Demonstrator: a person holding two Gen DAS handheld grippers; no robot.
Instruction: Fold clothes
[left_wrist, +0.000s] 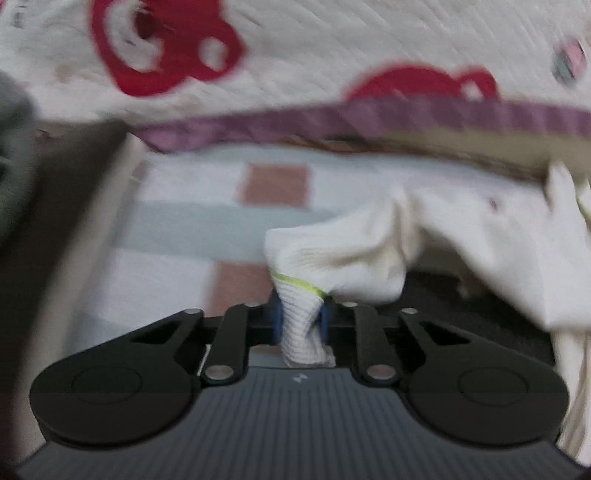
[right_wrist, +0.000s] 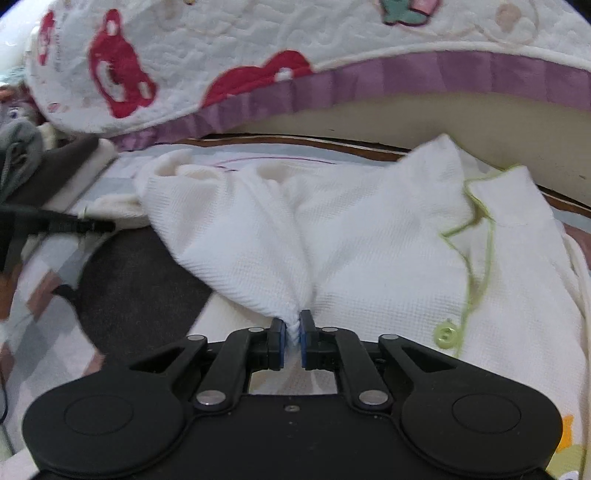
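Note:
A white waffle-knit garment (right_wrist: 388, 236) with lime-green piping and a green button (right_wrist: 447, 336) lies spread on a checked bed sheet (right_wrist: 40, 332). My right gripper (right_wrist: 293, 334) is shut on a bunched fold of its body fabric, low in the right wrist view. In the left wrist view, my left gripper (left_wrist: 301, 323) is shut on a ribbed cuff with a lime stripe (left_wrist: 301, 321); the rest of the garment (left_wrist: 461, 240) trails off to the right, lifted off the sheet. The left wrist view is motion-blurred.
A quilted white cover (right_wrist: 258, 44) with red appliqué shapes and a purple border hangs over a mattress edge behind the garment. A dark cloth (right_wrist: 140, 280) lies on the sheet at left, beside a black cable (right_wrist: 55, 223). Grey fabric (right_wrist: 18, 147) sits far left.

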